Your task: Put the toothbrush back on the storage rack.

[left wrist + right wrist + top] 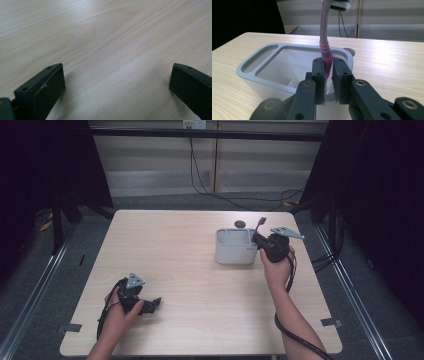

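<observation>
R gripper [328, 75] clamped on pink toothbrush [325, 47], held upright over grey holder [259, 65]. Not dropped in yet. L gripper [117, 82] jaws apart, idle.

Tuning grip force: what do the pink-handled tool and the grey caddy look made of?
Tool: a razor or brush, unclear; pink ribbed sleeve looks rubbery, grey core probably plastic. Right hand-held gripper is shut on it.
Caddy: likely moulded plastic, matte, with rounded rim and uniform grey walls.
</observation>
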{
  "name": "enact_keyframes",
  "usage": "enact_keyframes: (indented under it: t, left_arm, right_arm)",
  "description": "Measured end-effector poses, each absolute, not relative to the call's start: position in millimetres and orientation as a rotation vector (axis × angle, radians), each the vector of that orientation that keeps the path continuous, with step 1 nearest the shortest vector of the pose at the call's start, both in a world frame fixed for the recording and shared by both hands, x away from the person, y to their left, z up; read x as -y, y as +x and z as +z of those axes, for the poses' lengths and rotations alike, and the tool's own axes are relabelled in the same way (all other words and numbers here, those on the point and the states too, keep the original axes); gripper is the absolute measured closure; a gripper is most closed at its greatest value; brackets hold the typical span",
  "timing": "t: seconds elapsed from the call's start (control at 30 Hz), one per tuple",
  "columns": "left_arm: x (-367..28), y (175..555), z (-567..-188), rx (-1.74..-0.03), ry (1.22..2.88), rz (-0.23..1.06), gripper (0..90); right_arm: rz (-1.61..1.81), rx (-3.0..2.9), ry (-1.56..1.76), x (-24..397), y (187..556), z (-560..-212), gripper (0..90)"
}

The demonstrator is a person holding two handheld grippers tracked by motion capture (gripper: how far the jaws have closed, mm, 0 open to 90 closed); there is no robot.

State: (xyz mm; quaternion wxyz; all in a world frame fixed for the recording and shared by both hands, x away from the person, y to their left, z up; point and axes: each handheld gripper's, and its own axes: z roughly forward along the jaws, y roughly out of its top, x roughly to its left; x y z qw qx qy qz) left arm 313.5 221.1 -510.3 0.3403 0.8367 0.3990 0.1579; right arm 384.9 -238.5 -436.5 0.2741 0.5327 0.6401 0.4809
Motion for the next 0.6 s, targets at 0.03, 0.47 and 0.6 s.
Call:
enact_keyframes:
  t: [0.03,0.47,0.6]
  left_arm:
    - [-221.1,313.4,-510.2,-1.04,2.178,0.409,0.0]
    - [-221.1,313.5,-510.2,-1.039,2.178,0.41,0.0]
    - [-221.2,313.5,-510.2,-1.04,2.179,0.411,0.0]
  right_arm:
    - [1.294,-1.72,1.433,238.6,384.9,-436.3,79.8]
    - [1.296,-1.691,1.421,241.0,384.2,-431.0,74.7]
    - [1.297,-1.684,1.42,241.3,382.9,-429.4,71.6]
